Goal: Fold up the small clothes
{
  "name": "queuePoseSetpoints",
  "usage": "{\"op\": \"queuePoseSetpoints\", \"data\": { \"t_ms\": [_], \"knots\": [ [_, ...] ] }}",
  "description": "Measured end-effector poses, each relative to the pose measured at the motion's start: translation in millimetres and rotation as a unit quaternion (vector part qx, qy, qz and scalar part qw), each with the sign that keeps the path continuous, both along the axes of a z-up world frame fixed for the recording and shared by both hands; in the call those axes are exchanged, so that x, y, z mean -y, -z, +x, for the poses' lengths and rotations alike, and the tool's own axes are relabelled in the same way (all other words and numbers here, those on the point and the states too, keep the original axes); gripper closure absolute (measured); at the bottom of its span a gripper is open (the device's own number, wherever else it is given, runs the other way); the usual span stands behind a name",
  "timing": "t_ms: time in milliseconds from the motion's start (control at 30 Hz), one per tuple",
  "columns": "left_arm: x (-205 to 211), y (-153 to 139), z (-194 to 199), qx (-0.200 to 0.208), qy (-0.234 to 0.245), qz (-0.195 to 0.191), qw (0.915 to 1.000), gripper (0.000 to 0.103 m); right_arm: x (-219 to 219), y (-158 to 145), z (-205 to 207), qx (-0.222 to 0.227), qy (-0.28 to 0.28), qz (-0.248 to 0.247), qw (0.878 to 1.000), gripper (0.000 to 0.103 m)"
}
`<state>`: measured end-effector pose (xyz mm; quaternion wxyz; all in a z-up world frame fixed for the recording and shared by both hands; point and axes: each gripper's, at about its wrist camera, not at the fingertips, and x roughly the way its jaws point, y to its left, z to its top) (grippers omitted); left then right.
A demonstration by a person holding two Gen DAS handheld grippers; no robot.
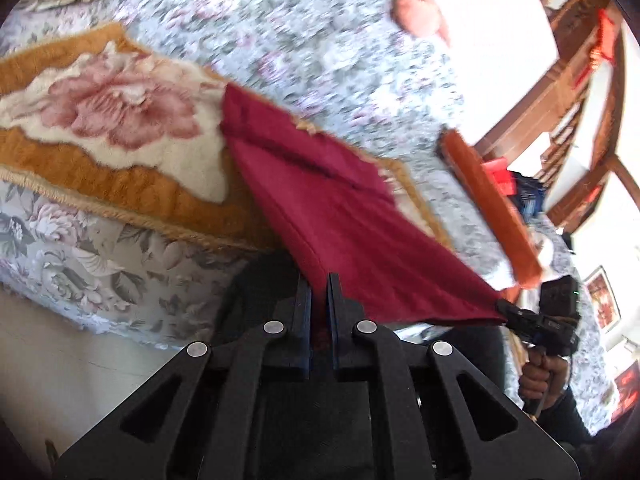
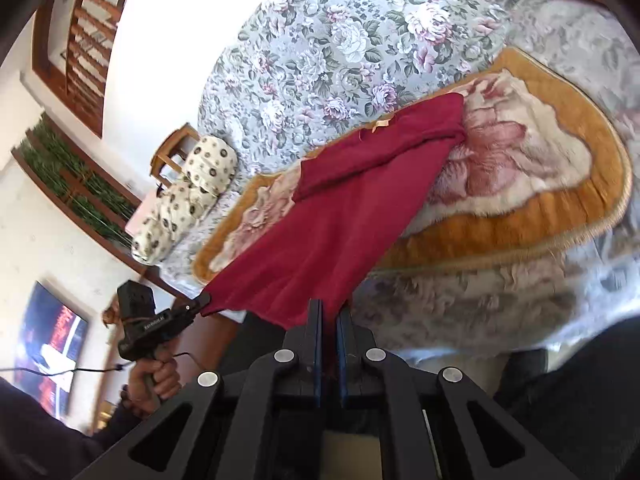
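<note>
A dark red garment (image 1: 344, 220) hangs stretched between both grippers, its far end still lying on an orange floral rug (image 1: 100, 184). My left gripper (image 1: 319, 282) is shut on one near corner of the cloth. In its view the right gripper (image 1: 505, 307) pinches the other corner at the right. In the right wrist view the same garment (image 2: 320, 236) runs up from my right gripper (image 2: 329, 310), which is shut on it, while the left gripper (image 2: 202, 302) grips the corner at the left. The rug (image 2: 520, 220) lies under the cloth's far part.
The rug lies on a bed with a grey floral cover (image 2: 340, 40). A spotted cream pillow (image 2: 188, 196) lies at one side, an orange brush-like bar (image 1: 488, 204) at the other. A pink cushion (image 1: 420, 4) sits far back. A hand (image 2: 154, 380) holds the left gripper's handle.
</note>
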<state>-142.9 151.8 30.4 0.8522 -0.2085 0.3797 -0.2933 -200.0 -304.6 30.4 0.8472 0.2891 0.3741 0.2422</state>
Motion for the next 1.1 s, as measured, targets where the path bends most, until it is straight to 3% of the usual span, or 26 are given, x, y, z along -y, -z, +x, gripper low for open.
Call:
{"op": "queuePoseSetpoints", "data": {
  "t_ms": [100, 200, 300, 400, 533, 733, 1100],
  "knots": [
    [5, -18, -5, 0.03, 0.0, 0.0, 0.9996, 0.098, 13, -17, -12, 0.007, 0.008, 0.035, 0.999, 0.097],
    [9, -24, 19, 0.048, -0.018, -0.024, 0.9984, 0.098, 23, -30, 3, 0.021, 0.016, 0.067, 0.997, 0.097],
    [9, -26, 57, 0.045, -0.048, -0.067, 0.9956, 0.098, 33, -37, 41, 0.037, 0.035, 0.111, 0.993, 0.097],
    [17, -36, 97, 0.058, -0.073, -0.08, 0.9924, 0.098, 44, -39, 86, 0.046, 0.069, 0.129, 0.988, 0.097],
    [24, -43, 154, 0.037, -0.111, -0.108, 0.9873, 0.098, 61, -29, 148, 0.04, 0.107, 0.166, 0.979, 0.097],
    [59, -37, 255, 0.018, -0.129, -0.062, 0.9895, 0.098, 78, -1, 244, -0.005, 0.151, 0.158, 0.976, 0.097],
    [74, 10, 350, -0.021, -0.182, -0.002, 0.983, 0.097, 76, 46, 354, -0.058, 0.17, 0.109, 0.978, 0.097]
  ]
}}
